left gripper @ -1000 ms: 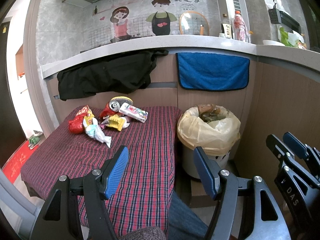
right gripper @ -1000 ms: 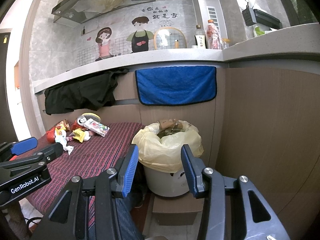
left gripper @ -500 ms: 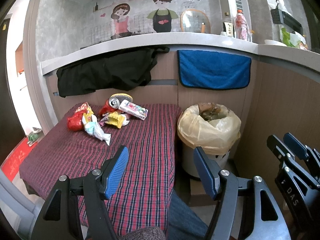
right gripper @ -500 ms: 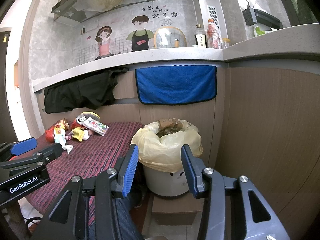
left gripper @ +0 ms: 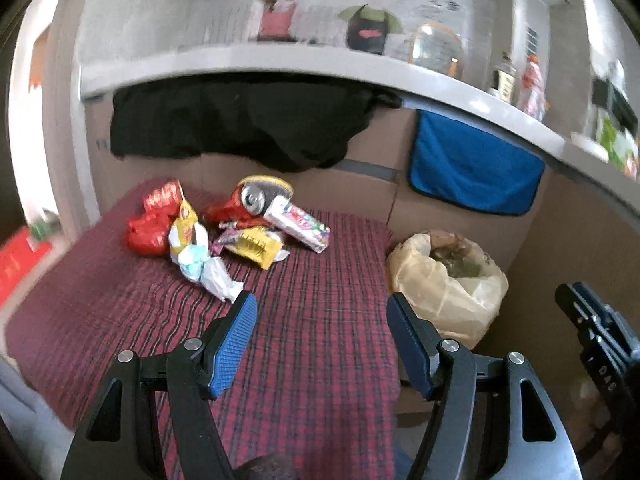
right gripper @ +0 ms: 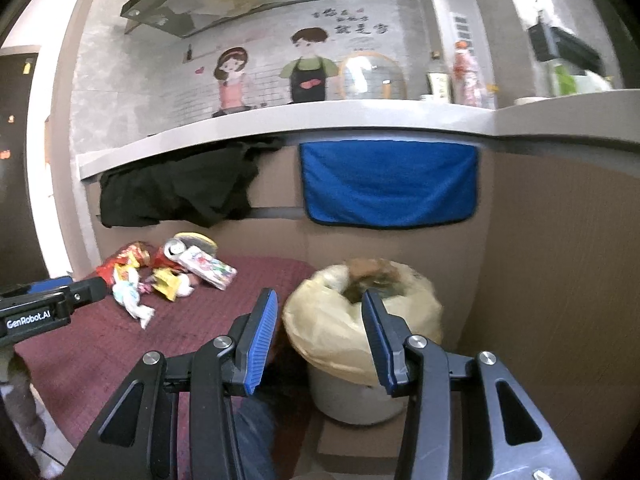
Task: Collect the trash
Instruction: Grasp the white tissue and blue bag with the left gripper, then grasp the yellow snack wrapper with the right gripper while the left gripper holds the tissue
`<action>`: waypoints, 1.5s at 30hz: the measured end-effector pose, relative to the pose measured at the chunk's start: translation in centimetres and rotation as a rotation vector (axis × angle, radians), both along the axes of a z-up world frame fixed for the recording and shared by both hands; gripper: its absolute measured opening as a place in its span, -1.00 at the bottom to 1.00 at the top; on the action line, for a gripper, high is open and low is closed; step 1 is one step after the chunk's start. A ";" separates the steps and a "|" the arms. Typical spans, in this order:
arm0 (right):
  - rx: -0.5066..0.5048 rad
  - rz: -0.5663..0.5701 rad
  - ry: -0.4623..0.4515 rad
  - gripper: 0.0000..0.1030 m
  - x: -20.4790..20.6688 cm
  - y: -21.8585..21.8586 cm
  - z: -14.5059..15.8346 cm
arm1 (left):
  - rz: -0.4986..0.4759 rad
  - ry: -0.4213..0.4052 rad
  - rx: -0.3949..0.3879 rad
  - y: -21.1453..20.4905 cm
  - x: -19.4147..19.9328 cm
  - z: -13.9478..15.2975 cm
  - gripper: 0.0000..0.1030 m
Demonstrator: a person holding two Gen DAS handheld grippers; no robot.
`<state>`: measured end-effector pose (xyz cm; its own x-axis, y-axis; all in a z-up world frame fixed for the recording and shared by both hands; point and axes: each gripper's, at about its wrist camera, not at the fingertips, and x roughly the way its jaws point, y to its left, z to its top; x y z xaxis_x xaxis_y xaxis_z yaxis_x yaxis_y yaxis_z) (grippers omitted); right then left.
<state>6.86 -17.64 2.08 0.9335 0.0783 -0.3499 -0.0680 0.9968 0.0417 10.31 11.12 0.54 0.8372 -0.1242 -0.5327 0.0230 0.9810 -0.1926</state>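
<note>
While I line both tools up from here, this is how I read the scene, biggest thing first.

Bench: the plaid-covered bench (left gripper: 320, 320) fills the lower middle of the left wrist view; its cloth is bare except for one heap at the far end, left of centre.

Bin: the lined bin (right gripper: 360, 320) stands just beside the bench's right edge, centre of the right wrist view. Its yellowish bag already has brownish waste near the top, though I cannot tell where that came from.

Trash pile: the trash pile (left gripper: 228, 232) lies bunched together on the bench, well apart from the bin. I make out a red snack bag (left gripper: 154, 220), a yellow wrapper (left gripper: 256, 246), a crushed can (left gripper: 252, 200), a printed sweet box (left gripper: 300, 226) and a white crumpled wrapper (left gripper: 212, 276) nearest me.

Left gripper: the left gripper (left gripper: 320, 340) hangs over the cloth, fingers spread wide, nothing between them; the white wrapper sits just beyond its left fingertip.

Right gripper: the right gripper (right gripper: 318, 336) faces the bin, fingers spread wide and holding nothing.

Progress: I judge this the very start. Every piece on the bench is left to lift and drop into the bin.
</note>
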 end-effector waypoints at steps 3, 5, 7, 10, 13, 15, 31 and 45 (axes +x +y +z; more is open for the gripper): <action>-0.005 0.049 0.007 -0.19 2.7 1.8 -0.1 | 0.088 0.000 -0.014 4.0 2.1 -0.9 0.31; -0.021 0.074 0.010 -0.19 4.3 3.1 -0.4 | 0.153 -0.010 0.020 5.7 3.2 -1.7 0.31; -0.043 0.113 0.025 -0.19 6.7 4.7 -1.0 | 0.190 0.003 0.025 7.3 4.5 -2.7 0.31; -0.042 0.165 0.067 -0.19 9.9 6.3 -1.9 | 0.203 0.060 -0.052 9.7 7.0 -4.7 0.32; -0.025 0.180 0.092 -0.19 12.1 7.1 -3.0 | 0.233 0.107 -0.102 11.0 9.6 -6.6 0.32; -0.031 0.186 0.101 -0.19 13.9 7.8 -3.7 | 0.248 0.127 -0.112 11.1 11.2 -7.7 0.32; -0.097 0.264 0.171 -0.19 20.0 11.4 -8.0 | 0.270 0.280 -0.193 13.1 17.4 -12.5 0.18; -0.188 0.446 0.185 -0.21 22.4 16.2 -8.4 | 0.242 0.162 -0.156 14.3 14.2 -9.4 -0.07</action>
